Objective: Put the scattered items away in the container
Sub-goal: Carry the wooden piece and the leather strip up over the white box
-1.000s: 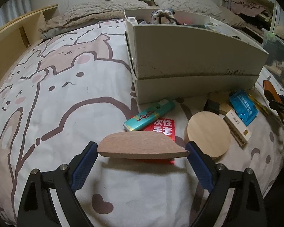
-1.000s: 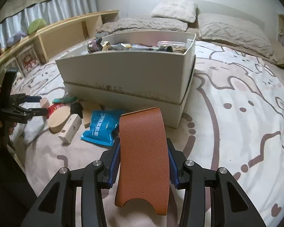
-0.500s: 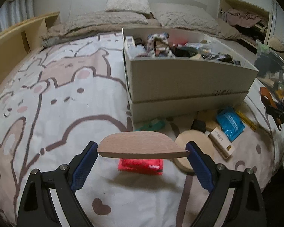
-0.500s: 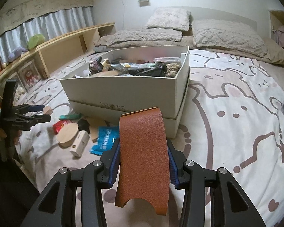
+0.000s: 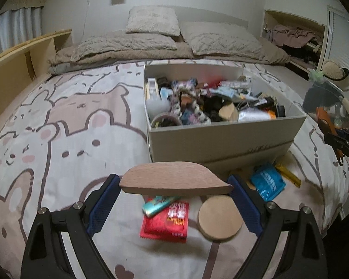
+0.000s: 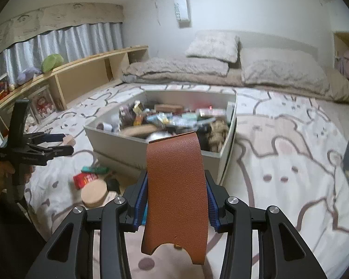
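Left gripper clamps a half-round wooden piece; right gripper clamps a brown leather strip, both above the bed before the white box.

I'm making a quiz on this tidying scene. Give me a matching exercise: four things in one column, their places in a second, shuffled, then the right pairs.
Things:
1. wooden half-disc
2. brown leather piece
3. round wooden disc
4. red packet

Places:
A. lying on the bedspread, under a green tube
B. clamped in the right tongs
C. clamped in the left tongs
D. lying on the bedspread, right of the red packet in the left wrist view

Pairs: 1-C, 2-B, 3-D, 4-A
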The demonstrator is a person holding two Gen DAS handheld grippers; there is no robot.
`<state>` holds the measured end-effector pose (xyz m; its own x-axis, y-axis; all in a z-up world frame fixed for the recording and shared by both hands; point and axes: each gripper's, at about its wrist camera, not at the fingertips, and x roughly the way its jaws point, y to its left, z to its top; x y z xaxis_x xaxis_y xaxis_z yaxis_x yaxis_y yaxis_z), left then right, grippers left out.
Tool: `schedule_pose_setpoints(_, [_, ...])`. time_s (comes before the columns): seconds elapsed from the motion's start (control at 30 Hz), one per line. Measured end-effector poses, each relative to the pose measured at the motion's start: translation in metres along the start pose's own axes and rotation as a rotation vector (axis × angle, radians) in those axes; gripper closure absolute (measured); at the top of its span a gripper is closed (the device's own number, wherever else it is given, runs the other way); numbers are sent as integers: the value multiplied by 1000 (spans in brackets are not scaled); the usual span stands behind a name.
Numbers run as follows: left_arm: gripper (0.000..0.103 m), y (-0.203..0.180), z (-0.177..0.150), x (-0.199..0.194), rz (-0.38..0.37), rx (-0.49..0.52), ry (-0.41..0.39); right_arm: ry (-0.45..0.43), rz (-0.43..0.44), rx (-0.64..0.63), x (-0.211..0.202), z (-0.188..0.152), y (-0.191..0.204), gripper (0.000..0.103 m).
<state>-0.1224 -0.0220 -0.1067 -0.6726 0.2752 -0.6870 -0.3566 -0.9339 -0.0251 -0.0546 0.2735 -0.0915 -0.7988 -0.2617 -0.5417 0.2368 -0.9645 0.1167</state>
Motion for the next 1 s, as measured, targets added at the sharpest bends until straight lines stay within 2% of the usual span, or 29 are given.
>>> schedule_pose_setpoints(0.27, [9,-11,28,-4,-12,34,-53,-73,4,-74,-4,37,9,58])
schedule_pose_setpoints(0.5, [9,-23,54,-3,-54,28,-102,-111,7,-64,1,64,5,58])
schedule_pose_setpoints(0.8, [9,-38,85,4,-103,20,-165,-63,30,23,29,92,-12,58])
schedule_pose_setpoints(1.0, [9,-34,101,11,-106,7,-198,-26,32,43,50,108,-14,58])
